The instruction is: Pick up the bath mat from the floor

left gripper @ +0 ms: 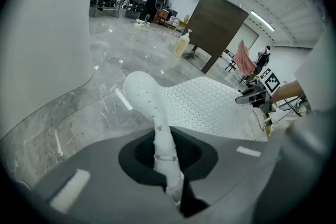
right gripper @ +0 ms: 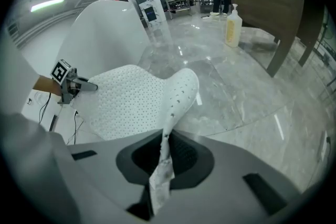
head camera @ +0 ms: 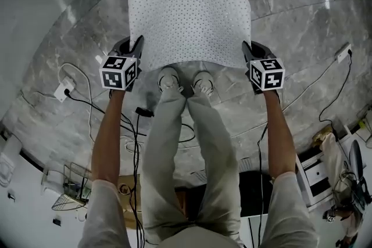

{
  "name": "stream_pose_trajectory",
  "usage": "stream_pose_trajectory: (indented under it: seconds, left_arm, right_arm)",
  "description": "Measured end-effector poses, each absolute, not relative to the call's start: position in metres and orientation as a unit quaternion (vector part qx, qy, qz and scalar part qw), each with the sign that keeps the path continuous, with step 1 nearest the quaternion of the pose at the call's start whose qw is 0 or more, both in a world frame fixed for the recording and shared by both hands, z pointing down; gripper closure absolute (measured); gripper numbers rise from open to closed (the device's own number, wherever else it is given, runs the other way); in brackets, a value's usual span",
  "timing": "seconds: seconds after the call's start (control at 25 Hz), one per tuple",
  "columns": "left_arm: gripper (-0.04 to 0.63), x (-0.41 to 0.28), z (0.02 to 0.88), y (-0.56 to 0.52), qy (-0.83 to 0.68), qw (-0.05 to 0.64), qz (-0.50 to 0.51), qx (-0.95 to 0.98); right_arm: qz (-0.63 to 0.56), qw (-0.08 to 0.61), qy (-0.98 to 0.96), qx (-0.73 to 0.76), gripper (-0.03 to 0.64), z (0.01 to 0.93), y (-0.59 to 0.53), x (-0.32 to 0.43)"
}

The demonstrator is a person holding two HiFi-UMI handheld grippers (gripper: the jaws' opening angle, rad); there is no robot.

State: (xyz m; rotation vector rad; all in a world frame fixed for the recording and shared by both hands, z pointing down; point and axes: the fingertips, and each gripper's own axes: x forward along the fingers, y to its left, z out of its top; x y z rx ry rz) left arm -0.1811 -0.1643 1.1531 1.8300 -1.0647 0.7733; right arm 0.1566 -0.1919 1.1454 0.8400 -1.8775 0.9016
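A white perforated bath mat (head camera: 189, 20) hangs spread out in front of the person, lifted off the grey marble floor (head camera: 70, 26). My left gripper (head camera: 135, 50) is shut on the mat's near left corner, and my right gripper (head camera: 247, 54) is shut on its near right corner. In the left gripper view the mat's edge (left gripper: 160, 128) runs pinched between the jaws, with the rest of the mat (left gripper: 210, 107) stretching right toward the other gripper. The right gripper view shows the same: the mat's edge (right gripper: 165, 149) clamped in the jaws and the sheet (right gripper: 126, 102) reaching left.
The person's shoes (head camera: 186, 81) stand just behind the mat's lower edge. Cables (head camera: 87, 103) and a power strip (head camera: 64, 90) lie on the floor at left; another plug (head camera: 344, 53) lies at right. A soap bottle (right gripper: 233, 26) stands on the floor farther off, beside a dark panel (left gripper: 218, 26).
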Motion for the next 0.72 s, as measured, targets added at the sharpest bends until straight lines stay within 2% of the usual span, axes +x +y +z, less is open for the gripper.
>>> stream_pose_trajectory:
  seconds: [0.72]
  left_arm:
    - [0.565,-0.178,0.997,-0.183,-0.449,0.413,0.270,0.745]
  right_arm:
    - [0.361,0.370,-0.778,0.356,0.588,0.990,-0.196,0.113]
